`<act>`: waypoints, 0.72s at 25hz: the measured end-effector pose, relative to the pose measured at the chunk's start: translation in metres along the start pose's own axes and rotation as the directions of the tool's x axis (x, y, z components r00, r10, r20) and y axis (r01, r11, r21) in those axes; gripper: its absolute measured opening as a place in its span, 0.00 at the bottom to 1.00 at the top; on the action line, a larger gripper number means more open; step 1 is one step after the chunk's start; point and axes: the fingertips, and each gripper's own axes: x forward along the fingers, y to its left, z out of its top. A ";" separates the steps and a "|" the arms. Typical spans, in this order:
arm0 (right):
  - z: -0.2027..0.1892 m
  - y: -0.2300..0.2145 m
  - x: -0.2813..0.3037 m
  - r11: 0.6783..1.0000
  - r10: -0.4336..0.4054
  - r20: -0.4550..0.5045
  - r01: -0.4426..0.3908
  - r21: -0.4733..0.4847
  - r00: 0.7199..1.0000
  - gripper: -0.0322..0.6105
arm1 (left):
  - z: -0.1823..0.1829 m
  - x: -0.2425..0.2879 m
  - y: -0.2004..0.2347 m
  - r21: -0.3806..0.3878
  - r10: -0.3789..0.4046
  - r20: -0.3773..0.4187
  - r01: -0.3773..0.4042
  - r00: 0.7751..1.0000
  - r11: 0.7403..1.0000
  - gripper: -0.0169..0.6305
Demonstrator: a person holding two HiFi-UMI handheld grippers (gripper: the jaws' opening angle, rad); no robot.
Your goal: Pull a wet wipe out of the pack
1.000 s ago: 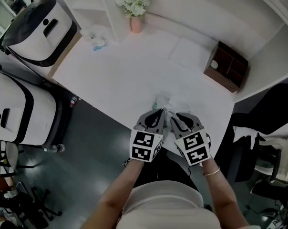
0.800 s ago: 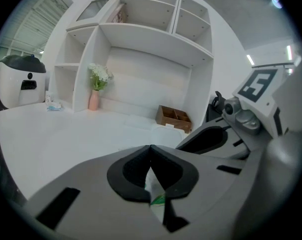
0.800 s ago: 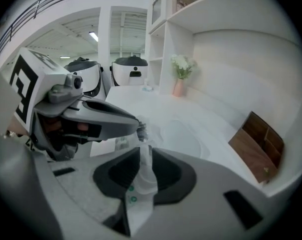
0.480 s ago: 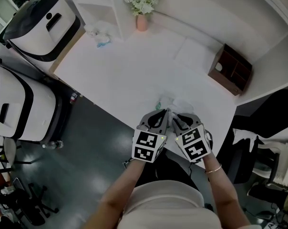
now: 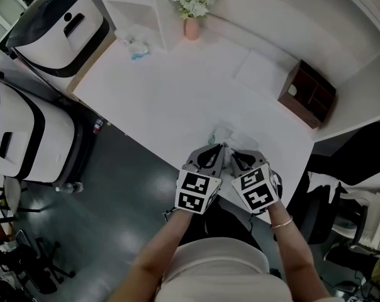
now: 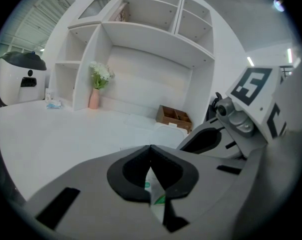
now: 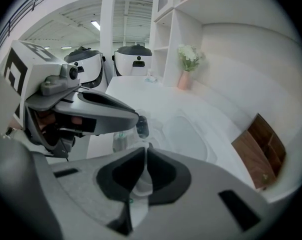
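Note:
The wet wipe pack, white with green print, lies near the table's front edge, mostly hidden by both grippers. My left gripper is shut on the pack's near edge, and the green-printed wrapper shows pinched between its pads. My right gripper sits just right of it, tips almost touching. It is shut on a thin white fold that looks like a wet wipe. In the right gripper view the left gripper crosses from the left, with the pack under its tip.
A brown wooden organiser stands at the table's back right, with a flat white tray beside it. A pink vase of flowers and a small blue-white item are at the back. Two white-and-black machines stand left of the table.
Both grippers stay at the pack, still shut. The right gripper has tilted and rolled slightly. The left one has not moved.

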 end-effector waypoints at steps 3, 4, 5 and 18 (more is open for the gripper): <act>0.001 0.000 -0.001 1.000 -0.005 0.006 0.005 -0.013 1.000 0.07 | 0.001 0.000 0.001 -0.001 0.001 0.002 -0.001 1.000 1.000 0.02; 0.002 0.000 -0.002 1.000 -0.006 0.011 0.006 -0.016 1.000 0.07 | 0.001 0.000 0.001 -0.001 0.001 0.002 -0.001 1.000 1.000 0.02; 0.002 0.000 -0.003 1.000 -0.008 0.017 0.009 -0.017 1.000 0.07 | 0.001 0.000 0.001 -0.001 0.002 0.003 -0.002 1.000 1.000 0.02; 0.006 -0.002 -0.020 0.996 -0.021 0.128 0.010 0.088 0.992 0.07 | 0.000 0.001 0.003 0.021 0.014 -0.008 -0.013 1.000 1.000 0.02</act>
